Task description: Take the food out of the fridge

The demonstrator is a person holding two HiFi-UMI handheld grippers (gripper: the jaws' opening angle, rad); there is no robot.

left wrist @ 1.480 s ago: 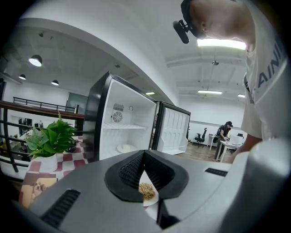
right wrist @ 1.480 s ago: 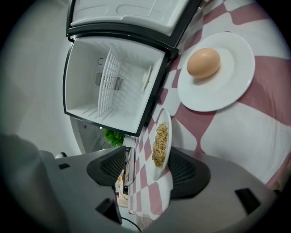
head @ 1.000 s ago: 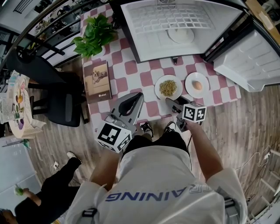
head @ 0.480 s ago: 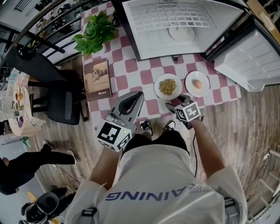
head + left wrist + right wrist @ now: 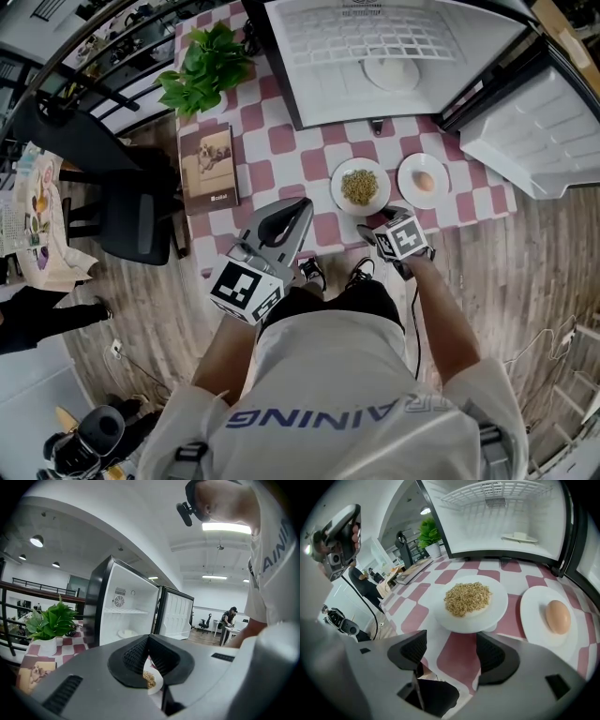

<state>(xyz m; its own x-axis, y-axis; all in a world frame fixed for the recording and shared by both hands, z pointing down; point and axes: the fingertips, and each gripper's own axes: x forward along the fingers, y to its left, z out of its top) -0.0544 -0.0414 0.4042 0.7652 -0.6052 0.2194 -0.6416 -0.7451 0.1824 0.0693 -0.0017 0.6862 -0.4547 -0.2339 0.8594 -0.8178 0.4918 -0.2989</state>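
1. Over the last second the right gripper (image 5: 380, 220) has swung a little left along the near edge of the pink-and-white checked table (image 5: 281, 145). Its marker cube has turned with it. It now faces the white round plate of yellowish grain (image 5: 471, 601).
2. Its jaws stand wide apart with only tablecloth between them, so it holds nothing. The grain plate lies just beyond their tips.
3. The left gripper (image 5: 298, 208) has not moved. It hangs over the near edge, left of the grain plate, with its jaws pressed together and nothing in them.
4. Neither plate has shifted. The grain plate and the white round plate with a brown egg (image 5: 424, 181) sit side by side near the table's near right corner, in front of the white open fridge (image 5: 394, 56).
5. We judge both to be already out of the fridge.
6. One pale dish (image 5: 391, 72) is still on the fridge floor; we cannot tell what it carries.
7. The right gripper's small turn looks to us like repositioning rather than a new grasp. If the dish holds food, what remains is a reach past the two plates into the fridge.
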